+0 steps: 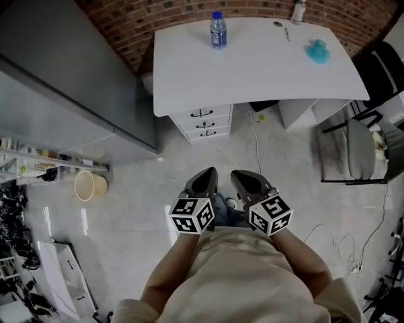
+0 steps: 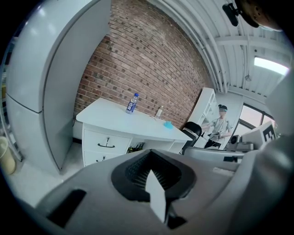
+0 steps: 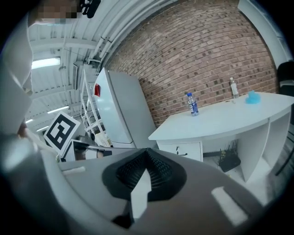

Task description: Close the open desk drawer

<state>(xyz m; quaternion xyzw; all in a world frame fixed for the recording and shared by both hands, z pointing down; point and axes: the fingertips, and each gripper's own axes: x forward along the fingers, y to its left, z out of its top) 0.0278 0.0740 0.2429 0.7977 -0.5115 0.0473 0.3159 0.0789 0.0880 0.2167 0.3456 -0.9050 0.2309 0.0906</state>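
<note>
At the lower centre of the head view, the left gripper (image 1: 207, 176) and right gripper (image 1: 246, 180) sit side by side close to the person's body. Each has its fingers pressed together on nothing, and each points toward the upper part of the frame. This looks like a carrying posture: shutting a drawer probably needs only a push, so closed jaws would serve as a blunt pusher. A stretch of bare floor (image 1: 158, 189) separates them from the drawer unit (image 1: 203, 123), which is well apart at upper centre, tucked under the left end of the white desk (image 1: 252, 69). Its three fronts face the person, and from here it cannot be told which one stands out. A water bottle (image 1: 218, 30) stands at the desk's far edge, by the brick wall (image 1: 145, 19).
</note>
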